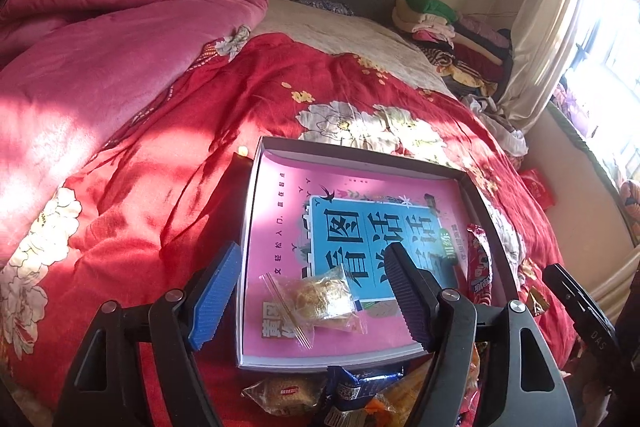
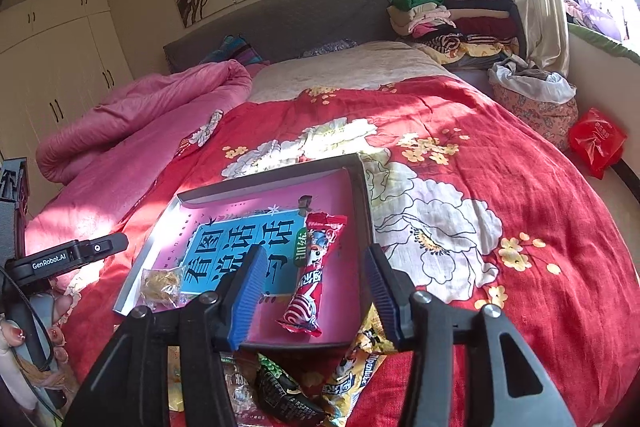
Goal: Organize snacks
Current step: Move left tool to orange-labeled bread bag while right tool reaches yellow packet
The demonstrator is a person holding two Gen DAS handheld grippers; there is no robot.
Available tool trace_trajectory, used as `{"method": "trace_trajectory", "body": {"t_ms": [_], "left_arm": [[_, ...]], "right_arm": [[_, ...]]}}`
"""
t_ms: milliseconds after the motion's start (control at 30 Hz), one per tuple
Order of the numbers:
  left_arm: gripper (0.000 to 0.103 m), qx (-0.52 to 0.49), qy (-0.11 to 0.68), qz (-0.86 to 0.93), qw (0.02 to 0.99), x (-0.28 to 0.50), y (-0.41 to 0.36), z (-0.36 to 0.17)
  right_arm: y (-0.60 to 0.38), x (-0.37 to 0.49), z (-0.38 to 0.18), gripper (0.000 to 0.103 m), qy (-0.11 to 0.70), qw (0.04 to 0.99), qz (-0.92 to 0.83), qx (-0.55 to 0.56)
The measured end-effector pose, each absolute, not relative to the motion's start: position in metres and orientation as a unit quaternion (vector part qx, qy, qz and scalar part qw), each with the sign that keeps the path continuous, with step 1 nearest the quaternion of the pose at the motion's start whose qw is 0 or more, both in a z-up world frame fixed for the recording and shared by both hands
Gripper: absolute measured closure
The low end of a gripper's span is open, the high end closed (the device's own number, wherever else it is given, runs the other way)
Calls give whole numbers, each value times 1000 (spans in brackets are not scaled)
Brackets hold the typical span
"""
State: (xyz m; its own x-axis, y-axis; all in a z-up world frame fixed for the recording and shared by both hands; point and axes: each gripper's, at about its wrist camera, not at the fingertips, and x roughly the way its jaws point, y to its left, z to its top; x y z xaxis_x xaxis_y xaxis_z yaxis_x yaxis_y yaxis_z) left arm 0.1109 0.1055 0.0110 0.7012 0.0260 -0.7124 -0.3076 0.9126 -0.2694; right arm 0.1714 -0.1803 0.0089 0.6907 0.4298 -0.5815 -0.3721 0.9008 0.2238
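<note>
A shallow grey box (image 1: 256,187) (image 2: 360,195) lies on the red bed, with a pink and blue book covering its floor. A clear-wrapped golden pastry (image 1: 320,299) (image 2: 160,285) lies at its near left. A red candy stick packet (image 2: 312,275) (image 1: 478,267) lies at its right. My left gripper (image 1: 314,291) is open just above the pastry, empty. My right gripper (image 2: 314,293) is open above the red packet, empty. Loose snack packets (image 1: 352,395) (image 2: 288,395) lie on the bed in front of the box.
A pink quilt (image 1: 100,47) is heaped at the left. Folded clothes (image 2: 452,19) are stacked by the headboard at the right. A red bag (image 2: 596,141) lies on the floor by the window. The other gripper (image 1: 580,311) shows at the right edge.
</note>
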Motion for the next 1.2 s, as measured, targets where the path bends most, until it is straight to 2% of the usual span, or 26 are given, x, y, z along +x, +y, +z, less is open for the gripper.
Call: {"method": "trace_trajectory", "body": {"t_ms": [333, 1200], "left_arm": [[26, -197, 373, 78, 903, 93, 108, 17], [26, -120, 399, -13, 909, 70, 42, 15]], "right_arm": [[-196, 165, 14, 42, 321, 923, 204, 58], [-193, 134, 0, 40, 354, 910, 216, 24]]}}
